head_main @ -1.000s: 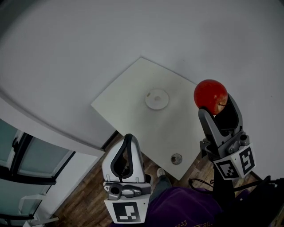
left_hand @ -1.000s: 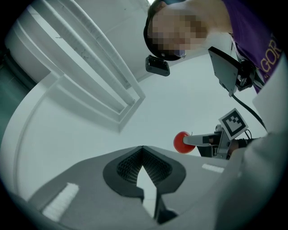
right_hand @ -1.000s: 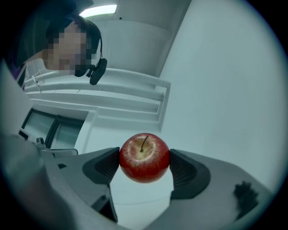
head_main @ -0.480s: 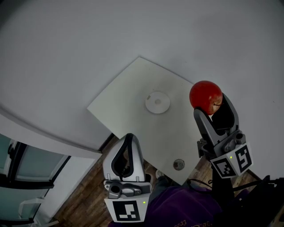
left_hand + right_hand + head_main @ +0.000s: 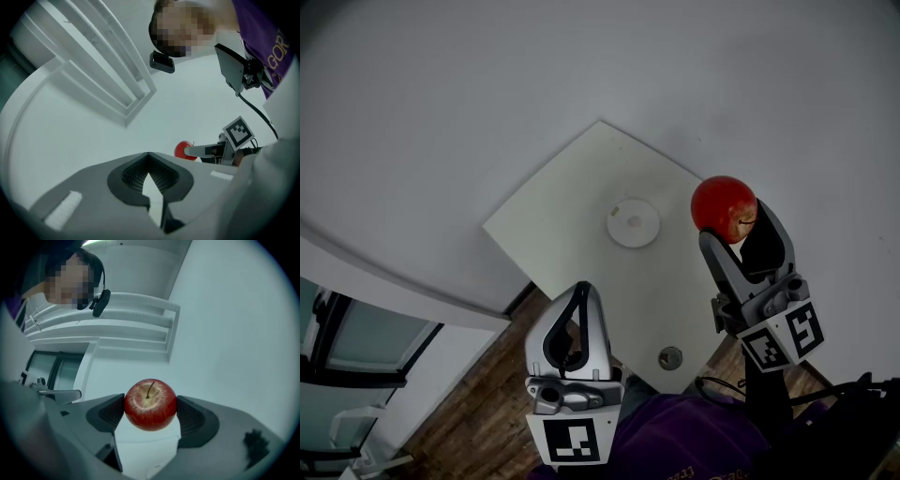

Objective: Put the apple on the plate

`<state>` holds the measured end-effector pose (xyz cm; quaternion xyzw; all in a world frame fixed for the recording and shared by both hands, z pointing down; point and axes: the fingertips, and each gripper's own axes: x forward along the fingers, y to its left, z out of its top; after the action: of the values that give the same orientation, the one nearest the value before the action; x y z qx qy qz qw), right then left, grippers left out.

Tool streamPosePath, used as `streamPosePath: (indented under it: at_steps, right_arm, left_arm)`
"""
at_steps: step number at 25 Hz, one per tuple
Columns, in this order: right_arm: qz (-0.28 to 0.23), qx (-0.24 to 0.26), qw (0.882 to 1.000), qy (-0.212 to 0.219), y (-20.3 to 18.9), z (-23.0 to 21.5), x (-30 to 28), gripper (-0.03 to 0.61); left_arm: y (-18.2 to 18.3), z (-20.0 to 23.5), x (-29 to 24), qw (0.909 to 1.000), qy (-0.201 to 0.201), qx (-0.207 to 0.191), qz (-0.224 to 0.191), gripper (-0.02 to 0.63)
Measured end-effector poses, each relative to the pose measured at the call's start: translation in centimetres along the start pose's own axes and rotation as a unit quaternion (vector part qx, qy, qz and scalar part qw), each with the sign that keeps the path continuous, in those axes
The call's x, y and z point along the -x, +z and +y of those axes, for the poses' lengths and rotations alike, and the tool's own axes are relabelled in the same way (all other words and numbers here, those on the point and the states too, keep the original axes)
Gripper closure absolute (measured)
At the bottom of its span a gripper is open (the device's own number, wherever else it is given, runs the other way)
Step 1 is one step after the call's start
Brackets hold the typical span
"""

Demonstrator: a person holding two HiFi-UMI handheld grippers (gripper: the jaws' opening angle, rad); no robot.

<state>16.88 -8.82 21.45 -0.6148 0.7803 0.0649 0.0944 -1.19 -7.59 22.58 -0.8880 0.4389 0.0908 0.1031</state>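
The red apple (image 5: 724, 208) is held up in the air, and my right gripper (image 5: 728, 223) is shut on it. In the right gripper view the apple (image 5: 150, 404) sits stem-up between the two dark pads (image 5: 108, 412). A small white plate (image 5: 633, 223) lies on the white table (image 5: 562, 234) far below, to the left of the apple in the head view. My left gripper (image 5: 578, 289) is shut on nothing, over the table's near edge. From the left gripper view (image 5: 148, 155) I see the apple (image 5: 182, 150) off to the right.
A small round metal fitting (image 5: 670, 357) sits in the table near its front corner. Wooden floor (image 5: 487, 422) shows below the table. Glass-panelled doors (image 5: 356, 347) stand at the left. White wall fills the top of the head view.
My right gripper has carried the apple leftward and slightly up, nearer to the plate in the head view. The left gripper has shifted a little to the right.
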Motion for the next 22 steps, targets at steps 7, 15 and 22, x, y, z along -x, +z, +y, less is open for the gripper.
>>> streamPosePath:
  at_steps: [7, 15, 22]
  right_arm:
    - [0.024, 0.001, 1.000, 0.009, -1.3, -0.2, -0.2, 0.225]
    - [0.065, 0.003, 0.998, 0.026, -7.6, -0.8, -5.3, 0.225]
    - [0.098, 0.009, 0.995, 0.032, -9.8, -0.3, -6.1, 0.225]
  left_arm:
    - [-0.4, -1.0, 0.1, 0.9998, 0.005, 0.004, 0.017, 0.607]
    - [-4.7, 1.8, -2.4, 0.9989, 0.018, 0.002, 0.043, 0.607]
    - [-4.6, 2.1, -2.3, 0.9986, 0.018, 0.005, 0.050, 0.607]
